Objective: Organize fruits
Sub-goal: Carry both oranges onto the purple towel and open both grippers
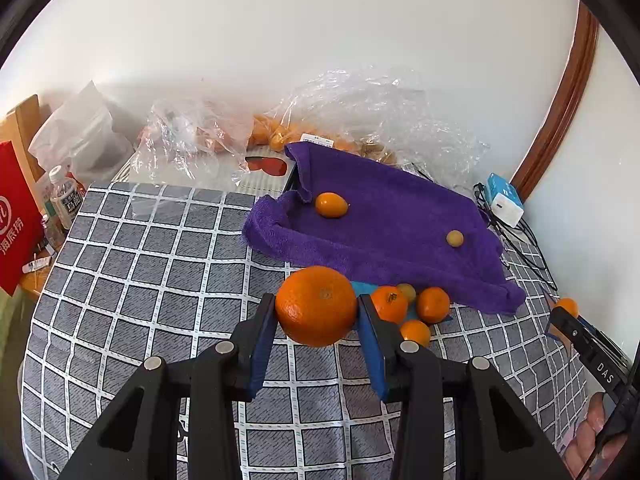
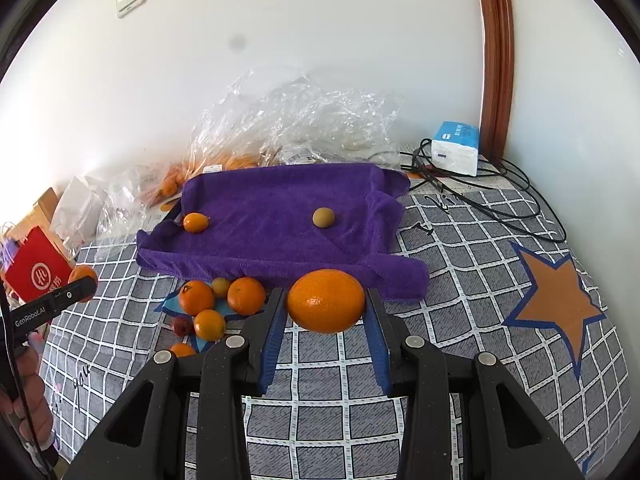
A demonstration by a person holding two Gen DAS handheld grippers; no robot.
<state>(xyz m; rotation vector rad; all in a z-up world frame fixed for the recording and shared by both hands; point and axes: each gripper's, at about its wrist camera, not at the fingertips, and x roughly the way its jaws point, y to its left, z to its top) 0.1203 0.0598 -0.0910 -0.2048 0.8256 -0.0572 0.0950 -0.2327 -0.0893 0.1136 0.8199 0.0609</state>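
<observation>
My left gripper is shut on a large orange, held above the checked cloth. My right gripper is shut on another large orange. Behind both lies a purple towel draped over a tray, with a small oval orange fruit and a small brownish round fruit on it. A cluster of small oranges sits on a blue star patch in front of the towel. The left gripper's tip with its orange shows at the right wrist view's left edge.
Clear plastic bags with more small oranges lie against the white wall. A blue-white tissue pack and black cables sit at the right. A red bag and a bottle stand at the left. An orange star patch marks the cloth.
</observation>
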